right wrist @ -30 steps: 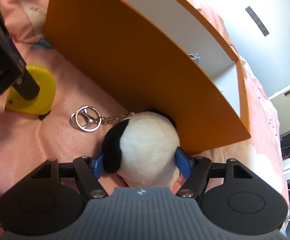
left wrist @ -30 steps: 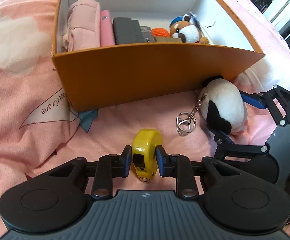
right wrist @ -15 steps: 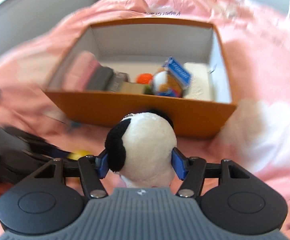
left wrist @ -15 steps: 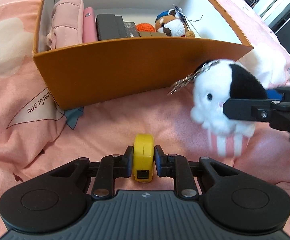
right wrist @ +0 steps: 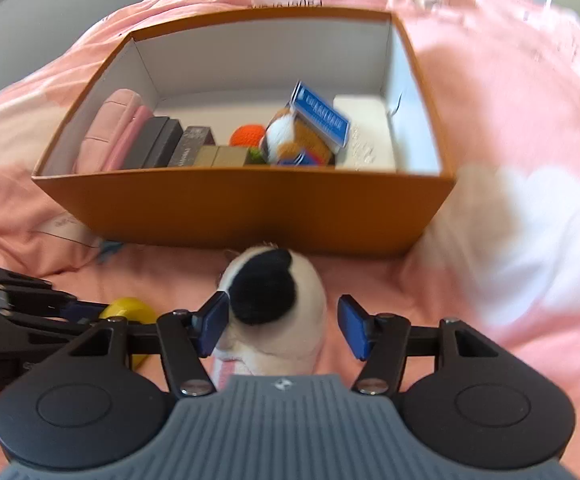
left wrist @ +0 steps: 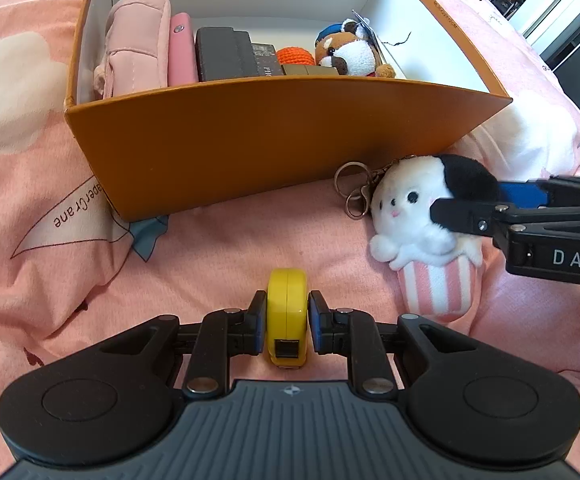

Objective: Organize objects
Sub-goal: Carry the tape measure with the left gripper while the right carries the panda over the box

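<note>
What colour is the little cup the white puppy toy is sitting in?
Pink and white stripes. The cup of the puppy toy shows best in the left wrist view.

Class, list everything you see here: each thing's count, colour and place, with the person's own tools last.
bedding: one, pink, under everything
box: one, orange, on bedding
pouch: one, pink, box's left end
flat cases: several, dark, mid-box
ball: one, orange, in box
bear toy: one, brown-white, in box
plush toy: one, white-black, before box
tape measure: one, yellow, before box
left gripper: shut on tape measure
right gripper: jaws closing on plush toy
</note>
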`<state>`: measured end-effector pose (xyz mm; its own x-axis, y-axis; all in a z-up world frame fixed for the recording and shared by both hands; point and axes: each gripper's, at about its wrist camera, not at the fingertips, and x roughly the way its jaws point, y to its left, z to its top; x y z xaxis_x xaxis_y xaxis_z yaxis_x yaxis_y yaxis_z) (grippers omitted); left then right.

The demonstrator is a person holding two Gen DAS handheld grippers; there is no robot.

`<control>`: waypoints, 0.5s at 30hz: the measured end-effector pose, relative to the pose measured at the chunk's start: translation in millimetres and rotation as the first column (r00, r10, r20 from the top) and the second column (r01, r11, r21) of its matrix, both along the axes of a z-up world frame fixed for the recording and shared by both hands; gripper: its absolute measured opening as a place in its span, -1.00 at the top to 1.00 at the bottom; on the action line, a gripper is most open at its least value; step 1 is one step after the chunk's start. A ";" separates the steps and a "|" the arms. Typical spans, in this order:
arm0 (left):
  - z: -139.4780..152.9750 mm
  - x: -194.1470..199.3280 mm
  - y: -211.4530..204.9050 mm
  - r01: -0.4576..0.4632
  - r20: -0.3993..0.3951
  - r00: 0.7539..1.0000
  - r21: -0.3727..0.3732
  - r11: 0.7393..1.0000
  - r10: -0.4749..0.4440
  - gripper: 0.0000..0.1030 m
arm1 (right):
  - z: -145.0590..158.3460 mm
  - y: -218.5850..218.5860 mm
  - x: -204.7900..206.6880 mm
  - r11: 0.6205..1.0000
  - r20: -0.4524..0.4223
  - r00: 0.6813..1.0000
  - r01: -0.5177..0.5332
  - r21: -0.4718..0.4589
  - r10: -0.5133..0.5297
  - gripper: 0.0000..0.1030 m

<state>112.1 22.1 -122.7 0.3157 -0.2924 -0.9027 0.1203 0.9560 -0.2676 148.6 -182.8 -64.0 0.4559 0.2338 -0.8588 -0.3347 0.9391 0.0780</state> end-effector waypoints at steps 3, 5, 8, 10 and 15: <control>-1.2 0.4 0.8 -0.005 -0.005 1.000 -0.007 1.000 0.005 0.54 | -7.9 -1.4 5.1 0.998 -0.056 0.998 0.007 0.061 -0.003 -0.14; -1.7 0.3 1.8 -0.010 -0.009 1.000 -0.011 1.000 0.010 0.54 | -13.7 -3.0 12.2 0.997 -0.076 0.997 0.015 0.081 -0.008 -0.14; -3.3 1.5 1.7 -0.011 -0.017 1.000 -0.018 1.000 0.010 0.55 | -16.9 3.0 15.9 0.998 -0.073 0.997 0.010 0.069 -0.005 -0.17; -4.3 1.3 0.9 -0.014 -0.022 1.000 -0.015 1.000 0.014 0.55 | -14.7 9.3 12.8 0.999 -0.064 0.998 -0.008 0.048 0.011 -0.19; -2.4 0.4 0.4 -0.014 -0.015 1.000 -0.012 1.000 0.014 0.55 | -13.2 21.0 5.0 0.999 -0.035 0.999 -0.032 -0.007 0.031 -0.21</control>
<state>112.5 22.5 -125.1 0.3062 -0.2992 -0.9037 0.1028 0.9542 -0.2811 153.6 -161.8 -77.2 0.4186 0.2413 -0.8755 -0.3613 0.9287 0.0833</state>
